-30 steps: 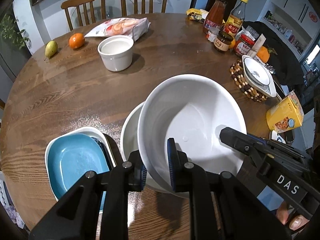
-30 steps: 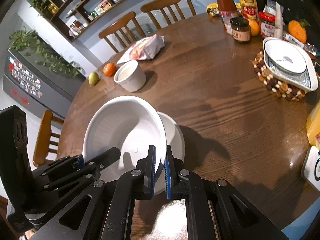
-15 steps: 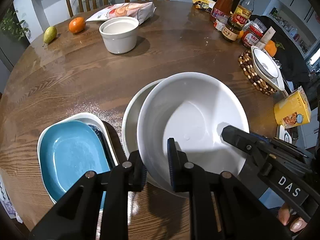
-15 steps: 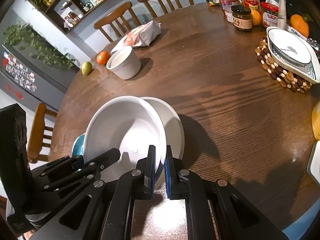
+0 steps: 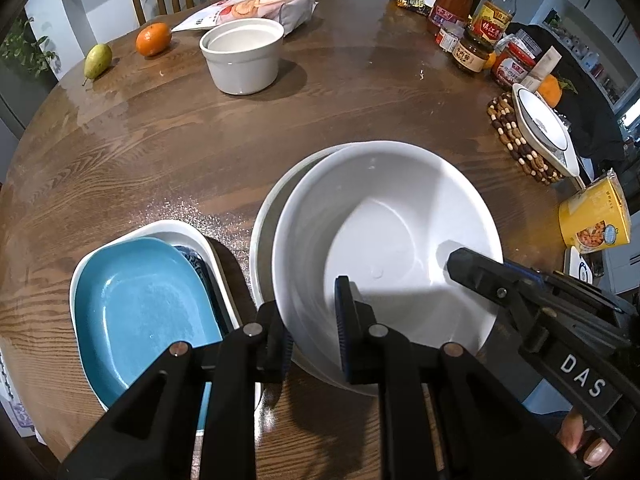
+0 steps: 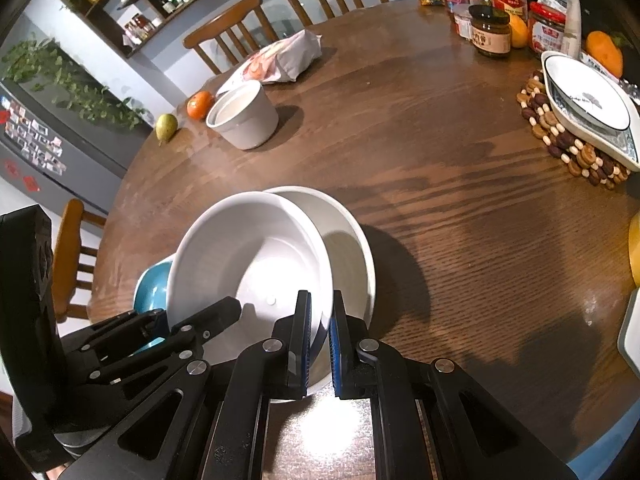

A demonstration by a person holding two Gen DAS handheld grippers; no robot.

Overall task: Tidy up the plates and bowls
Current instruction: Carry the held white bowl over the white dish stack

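Both grippers hold one large white bowl (image 5: 384,232) by its rim, just above a second white bowl (image 5: 266,220) that rests on the round wooden table (image 5: 160,132). My left gripper (image 5: 314,320) is shut on the near left rim. My right gripper (image 6: 320,320) is shut on the bowl's (image 6: 248,256) right rim, and the lower bowl (image 6: 352,248) shows behind it. A blue plate (image 5: 136,308) lies in a white oval dish (image 5: 180,232) at the left. A small white pot (image 5: 242,56) stands further back.
A patterned bowl in a dish (image 5: 540,128) sits on a beaded trivet (image 5: 516,144) at the right, beside jars and bottles (image 5: 472,48). A yellow box (image 5: 592,220), a snack bag (image 5: 248,8), an orange (image 5: 152,38) and a pear (image 5: 96,60) lie around the table's edge. Chairs stand behind.
Both grippers have sunk with the white bowl, which now sits lower and more squarely over the bowl beneath. The grips have not changed.
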